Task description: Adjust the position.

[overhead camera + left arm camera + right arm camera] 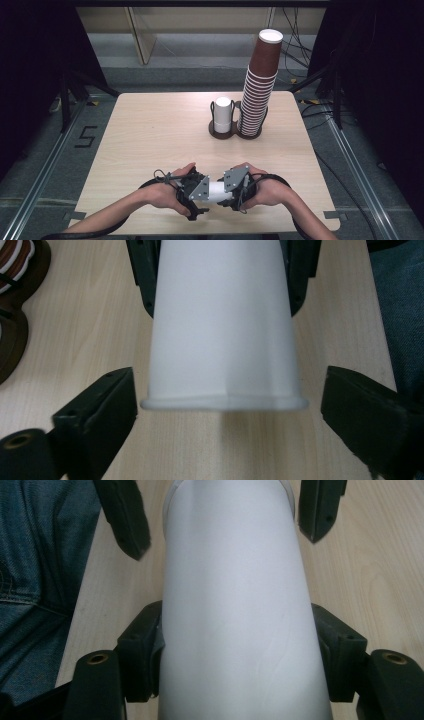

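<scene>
White paper cup [216,190] lies level, just above the table's near edge.

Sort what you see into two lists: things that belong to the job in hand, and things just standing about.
In the job:
white cup, lying level between the grippers
right gripper, shut on its narrow end
left gripper, open around its rim

Standing about:
tall stack of brown cups
white cup stack beside it
dark cup holder
table

table [150,130]: light wood | floor [50,150]: grey (a "5" marked) | surroundings: dark | cables [300,45]: behind
</scene>
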